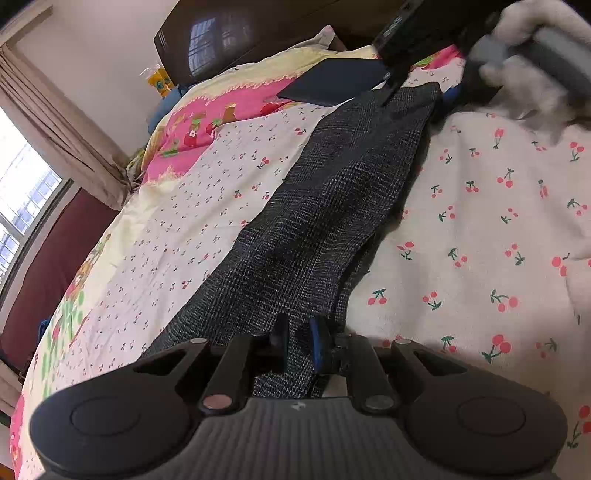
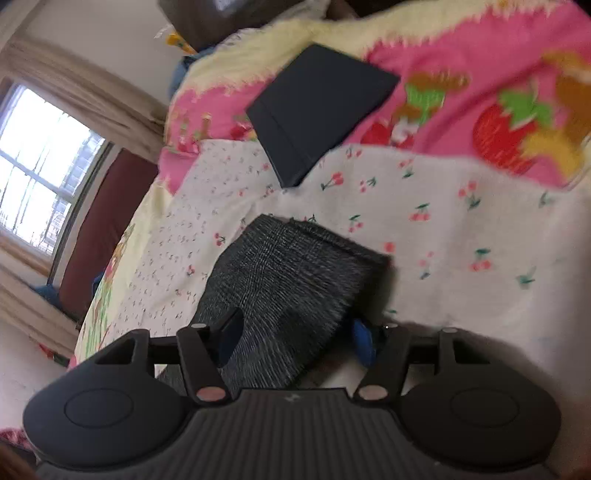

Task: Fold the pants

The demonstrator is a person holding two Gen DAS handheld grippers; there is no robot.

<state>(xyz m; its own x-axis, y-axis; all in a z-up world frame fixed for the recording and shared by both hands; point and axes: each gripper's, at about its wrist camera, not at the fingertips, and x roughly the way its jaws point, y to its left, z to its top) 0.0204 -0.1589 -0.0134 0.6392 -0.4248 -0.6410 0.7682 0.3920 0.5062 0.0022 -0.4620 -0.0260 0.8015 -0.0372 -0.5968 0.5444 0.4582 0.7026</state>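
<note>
Dark grey checked pants (image 1: 332,192) lie stretched across the cherry-print bedsheet (image 1: 498,221), running from my left gripper up to the right gripper. My left gripper (image 1: 299,343) is shut on the near end of the pants. In the left wrist view the right gripper (image 1: 391,85) is at the far end of the pants, held by a gloved hand. In the right wrist view the pants end (image 2: 291,280) lies between the spread fingers of my right gripper (image 2: 295,339), which is open around the fabric.
A dark flat book or box (image 2: 321,110) lies on the pink strawberry part of the sheet (image 2: 480,92) beyond the pants. A dark headboard (image 1: 229,33) is at the back. A window with curtains (image 1: 55,122) is on the left.
</note>
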